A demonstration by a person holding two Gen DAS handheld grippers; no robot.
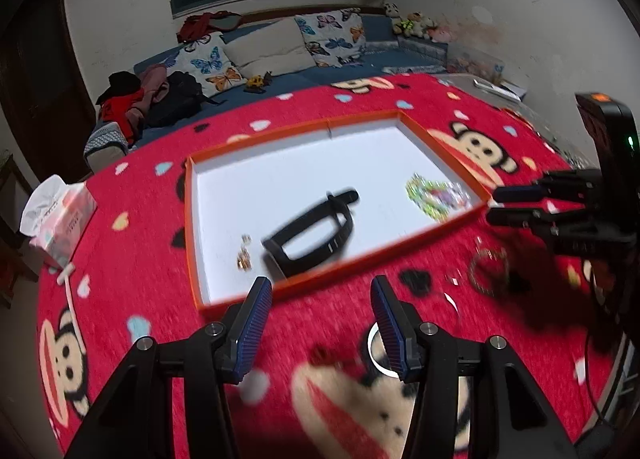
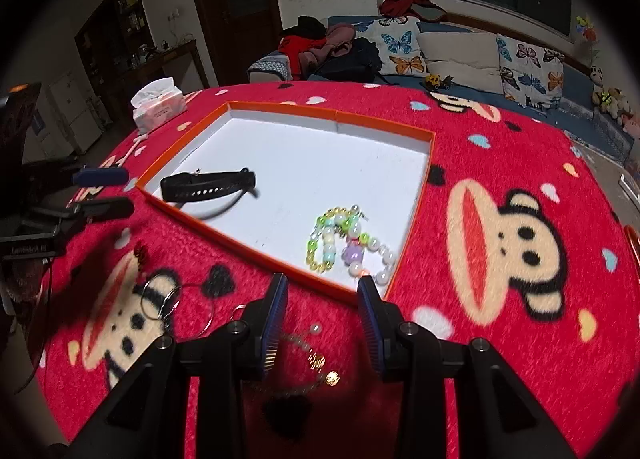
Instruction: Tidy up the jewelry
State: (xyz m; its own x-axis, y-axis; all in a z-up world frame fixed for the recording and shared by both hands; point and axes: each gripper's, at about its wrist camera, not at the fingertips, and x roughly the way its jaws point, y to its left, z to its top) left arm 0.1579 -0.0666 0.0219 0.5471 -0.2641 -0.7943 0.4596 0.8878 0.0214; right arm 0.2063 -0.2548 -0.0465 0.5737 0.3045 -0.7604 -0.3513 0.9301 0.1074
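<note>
Left gripper point(image 1: 322, 323) jaws apart, empty, over red blanket point(image 1: 160, 319) by tray point(image 1: 192, 219). Right gripper point(image 2: 322, 319) apart, empty too. I'd lower right squarely over gold chain point(image 2: 316, 363), pinch bead cluster, not pile.

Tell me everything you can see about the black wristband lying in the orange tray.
The black wristband is a matte, rubbery-looking strap closed into a flattened loop, with a row of small holes along one side and a loose tail sticking out at one end. It lies on the white floor of the orange tray, near the tray's front edge, apart from the bead bracelet. Neither gripper touches it.
</note>
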